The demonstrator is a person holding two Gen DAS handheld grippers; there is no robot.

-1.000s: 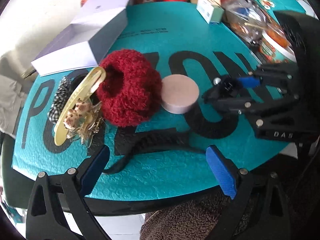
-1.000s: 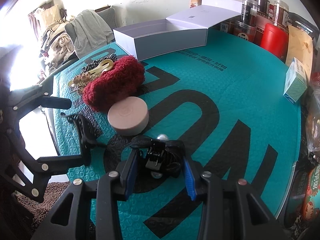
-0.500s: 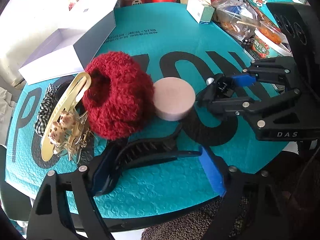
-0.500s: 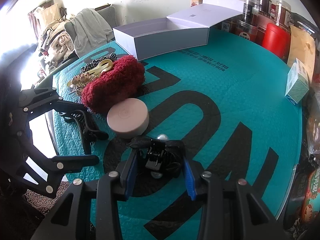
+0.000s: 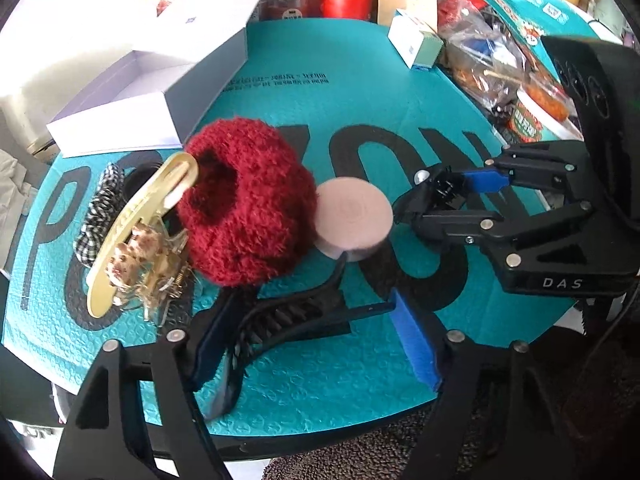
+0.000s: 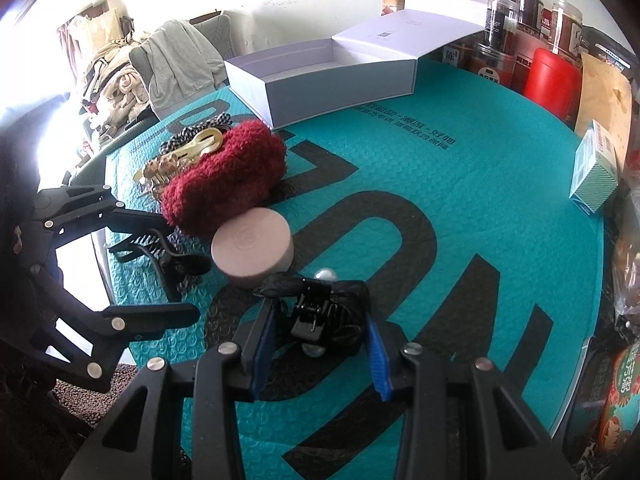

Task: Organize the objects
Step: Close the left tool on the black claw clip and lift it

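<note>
Blue-padded fingers (image 5: 414, 344) of the left gripper (image 5: 312, 340) spread around a toothed black claw clip (image 5: 296, 316) lying crosswise on the teal mat (image 5: 360, 92). Right gripper (image 6: 318, 346) pinches a small black pearl clip (image 6: 316, 312).

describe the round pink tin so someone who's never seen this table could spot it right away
Start at the teal mat with big black letters. Near its front edge lies a fluffy dark red scrunchie; the pink tin sits right against it. It is the only smooth, flat-topped disc there, while its neighbours are fuzzy fabric and black hair clips.
</note>
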